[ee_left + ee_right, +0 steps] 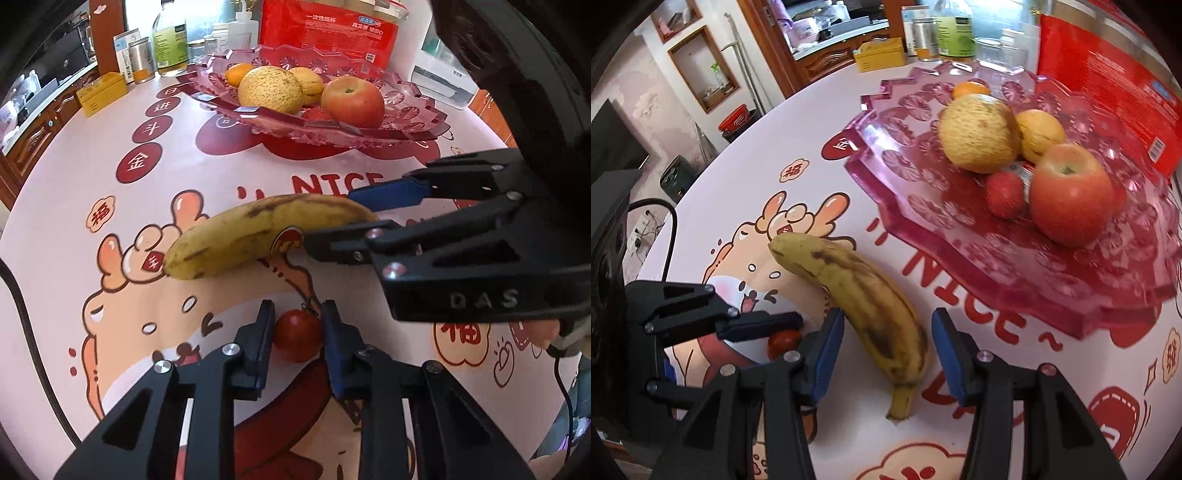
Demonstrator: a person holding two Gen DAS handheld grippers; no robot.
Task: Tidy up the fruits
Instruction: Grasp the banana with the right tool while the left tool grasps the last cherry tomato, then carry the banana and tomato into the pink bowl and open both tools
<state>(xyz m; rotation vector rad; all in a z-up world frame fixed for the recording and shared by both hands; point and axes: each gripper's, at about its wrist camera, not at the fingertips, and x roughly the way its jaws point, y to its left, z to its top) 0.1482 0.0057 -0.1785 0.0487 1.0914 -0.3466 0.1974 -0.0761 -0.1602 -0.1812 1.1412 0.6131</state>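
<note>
The left gripper (298, 334) is clamped on a small tomato (297, 335), which sits on the table in front of the pink fruit tray (424, 110), likely for transfer there. The right gripper (888, 350) straddles the banana (864, 302), jaws apart, pads not yet pressing. A cartoon-printed tablecloth (74, 177) covers the table; kitchen cabinets stand beyond the tray.
</note>
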